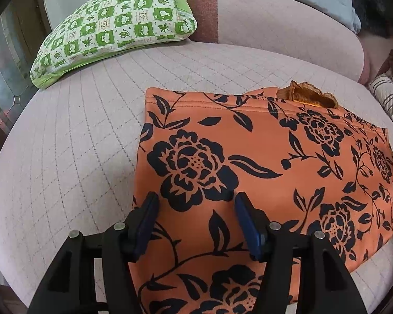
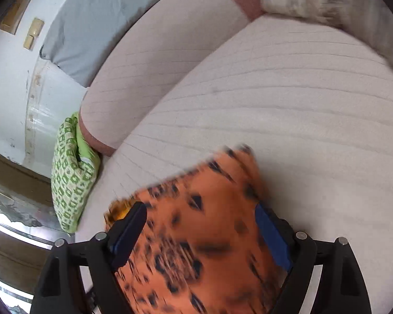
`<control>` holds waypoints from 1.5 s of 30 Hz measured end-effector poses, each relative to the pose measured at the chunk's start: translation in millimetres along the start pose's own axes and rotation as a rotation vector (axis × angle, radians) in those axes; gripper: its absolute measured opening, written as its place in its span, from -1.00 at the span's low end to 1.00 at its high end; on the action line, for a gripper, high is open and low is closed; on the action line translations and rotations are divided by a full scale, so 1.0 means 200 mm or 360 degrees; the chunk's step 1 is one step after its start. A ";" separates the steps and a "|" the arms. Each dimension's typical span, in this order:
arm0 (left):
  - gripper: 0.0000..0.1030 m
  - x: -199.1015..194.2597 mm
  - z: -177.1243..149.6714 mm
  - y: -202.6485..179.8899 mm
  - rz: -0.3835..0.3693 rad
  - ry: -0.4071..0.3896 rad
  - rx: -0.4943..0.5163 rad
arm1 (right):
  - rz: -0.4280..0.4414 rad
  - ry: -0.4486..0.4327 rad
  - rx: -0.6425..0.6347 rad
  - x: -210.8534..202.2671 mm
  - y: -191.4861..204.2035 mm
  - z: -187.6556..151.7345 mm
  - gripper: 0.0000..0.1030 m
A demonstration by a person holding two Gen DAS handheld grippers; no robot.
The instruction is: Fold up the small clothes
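Observation:
An orange garment with black flower print [image 1: 249, 172] lies folded flat on the pale quilted sofa seat [image 1: 73, 157]; an orange frilled trim [image 1: 309, 95] sticks out at its far edge. My left gripper [image 1: 195, 204] is open, its blue-padded fingers [image 1: 146, 222] spread over the garment's near left part. In the right wrist view the same garment [image 2: 196, 235] appears blurred by motion. My right gripper [image 2: 201, 219] is open with its fingers spread on either side of the cloth.
A green-and-white checked cushion [image 1: 112, 26] leans at the sofa's back left, also in the right wrist view [image 2: 70, 172]. The sofa backrest [image 1: 275, 21] runs behind, with a grey-blue cloth [image 2: 104, 21] over it. Striped fabric [image 1: 387, 99] lies at the right.

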State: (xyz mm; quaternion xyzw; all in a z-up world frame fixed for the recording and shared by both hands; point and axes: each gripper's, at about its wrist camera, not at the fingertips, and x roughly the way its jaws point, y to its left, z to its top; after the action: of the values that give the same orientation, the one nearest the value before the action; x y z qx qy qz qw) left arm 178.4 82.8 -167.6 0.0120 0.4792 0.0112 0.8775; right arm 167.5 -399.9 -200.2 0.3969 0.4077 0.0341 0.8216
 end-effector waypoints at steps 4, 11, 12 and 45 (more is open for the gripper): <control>0.19 -0.04 -0.02 -0.01 -0.0003 -0.0014 0.0005 | 0.0033 -0.0010 0.0146 -0.23 -0.15 -0.31 0.68; 0.20 -0.17 -0.04 -0.06 -0.0003 -0.0064 0.0036 | 0.0081 0.0021 0.0308 -0.31 -0.35 -0.55 0.69; 0.22 -0.19 -0.04 -0.07 -0.0002 -0.0072 0.0034 | 0.0111 0.0023 0.0319 -0.30 -0.35 -0.54 0.69; 0.34 -0.18 -0.17 -0.52 -0.0033 -0.0164 0.0253 | 0.0072 -0.0040 0.0322 -0.06 -0.16 -0.42 -0.70</control>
State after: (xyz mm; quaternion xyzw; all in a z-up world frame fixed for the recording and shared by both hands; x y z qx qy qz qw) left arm 131.8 -21.7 -159.2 0.0771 0.4329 -0.0366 0.8974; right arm 93.2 -373.5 -244.3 0.4873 0.3898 0.0064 0.7814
